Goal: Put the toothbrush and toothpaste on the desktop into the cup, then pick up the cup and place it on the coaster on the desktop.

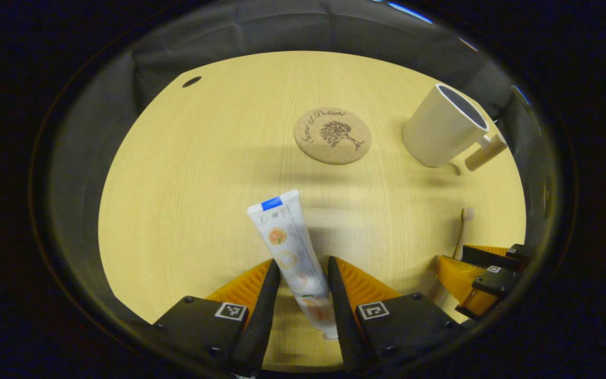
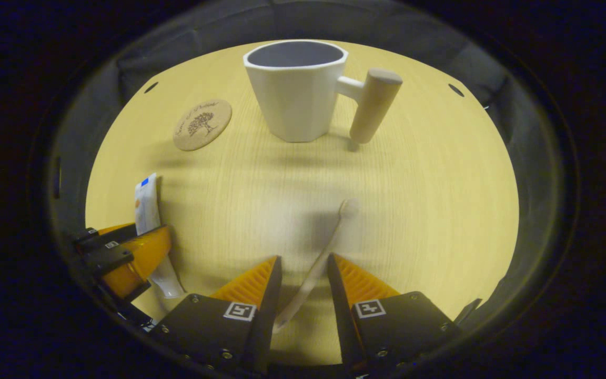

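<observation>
Working left gripper view first: we go through what each camera gives us.
Left tool (image 1: 303,295): its two fingers stand apart either side of the toothpaste tube's lower end; we cannot tell whether they touch it, so we do not call it gripped.
Toothpaste tube (image 1: 290,247): lies flat on the tabletop (image 1: 187,210), cap end toward us between the fingers, crimped end pointing toward the coaster.
Tube handling: we judge it light, soft-walled and a little slick; squeezing the belly would dent it, so the stiffer shoulder near the cap is the place to take hold.
Cork coaster (image 1: 333,136): bare, well beyond the tube's far end.
Cup (image 1: 442,129): white, upright, empty so far as its mouth shows, right of the coaster with its wooden handle turned away from it.
Right gripper view, right tool (image 2: 303,287): fingers apart with the toothbrush handle passing between them; contact is not clear.
Toothbrush (image 2: 319,263): lies on the tabletop, head (image 2: 349,208) pointing toward the cup.
Brush handling: we judge it thin, stiff and very light, apt to swivel in a loose pinch; mid-handle is best.
Cup handling: likely ceramic, heavier and breakable, smooth-walled; its wooden handle (image 2: 374,105) offers the surest hold.
Other tool (image 2: 129,252): at the left edge, beside the tube.
</observation>
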The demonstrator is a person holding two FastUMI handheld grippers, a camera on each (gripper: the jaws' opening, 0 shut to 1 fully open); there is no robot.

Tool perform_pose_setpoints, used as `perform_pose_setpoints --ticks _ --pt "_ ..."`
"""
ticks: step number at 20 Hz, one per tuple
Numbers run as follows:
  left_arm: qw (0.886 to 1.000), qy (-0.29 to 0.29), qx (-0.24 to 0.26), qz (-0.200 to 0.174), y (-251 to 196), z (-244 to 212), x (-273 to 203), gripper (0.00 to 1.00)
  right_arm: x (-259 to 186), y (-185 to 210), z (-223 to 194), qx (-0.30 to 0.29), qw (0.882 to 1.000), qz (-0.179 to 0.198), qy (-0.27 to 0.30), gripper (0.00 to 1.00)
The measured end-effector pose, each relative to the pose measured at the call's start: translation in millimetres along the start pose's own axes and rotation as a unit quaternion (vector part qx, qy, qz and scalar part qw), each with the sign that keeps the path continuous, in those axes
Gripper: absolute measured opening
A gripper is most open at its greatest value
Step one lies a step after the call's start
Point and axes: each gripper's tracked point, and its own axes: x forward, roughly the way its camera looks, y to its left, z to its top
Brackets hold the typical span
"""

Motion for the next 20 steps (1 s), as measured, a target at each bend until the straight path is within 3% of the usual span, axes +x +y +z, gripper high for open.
perform_pose_setpoints --ticks 1,2,3,4,7,8,9,13,14,20 --pt "1.000 0.002 0.001 0.000 1 0 0 0.62 1 -3 1 0.010 1.000 -0.003 -0.004 0.52" --pt "1.000 0.002 0.001 -0.002 0 1 1 0.62 -3 -2 0 0.011 1.000 0.000 0.003 0.20" --pt "1.000 0.004 0.002 -0.002 -1 2 0 0.62 -2 -3 0 0.012 1.000 0.005 0.002 0.21" --pt "1.000 0.005 0.007 0.000 -3 0 1 0.45 0 -3 0 0.012 1.000 0.009 0.006 0.21" --pt "1.000 0.008 0.007 0.002 -2 2 0 0.46 1 -2 1 0.014 1.000 0.014 0.008 0.21" --pt "1.000 0.006 0.008 0.003 -2 2 -1 0.33 -3 -4 5 0.022 1.000 0.011 0.000 0.21" --pt "1.000 0.010 0.009 0.003 -2 1 -1 0.34 0 -2 2 0.021 1.000 0.015 0.013 0.07" --pt "1.000 -0.004 0.000 0.005 -1 6 -1 0.33 1 -3 8 0.027 0.999 0.024 0.005 0.02" --pt "1.000 -0.009 -0.002 -0.003 -2 6 -2 0.23 2 -3 7 0.028 0.999 0.024 0.003 0.02" --pt "1.000 -0.007 -0.002 -0.014 -7 5 -3 0.22 -9 4 13 0.047 0.997 0.053 -0.012 0.02"
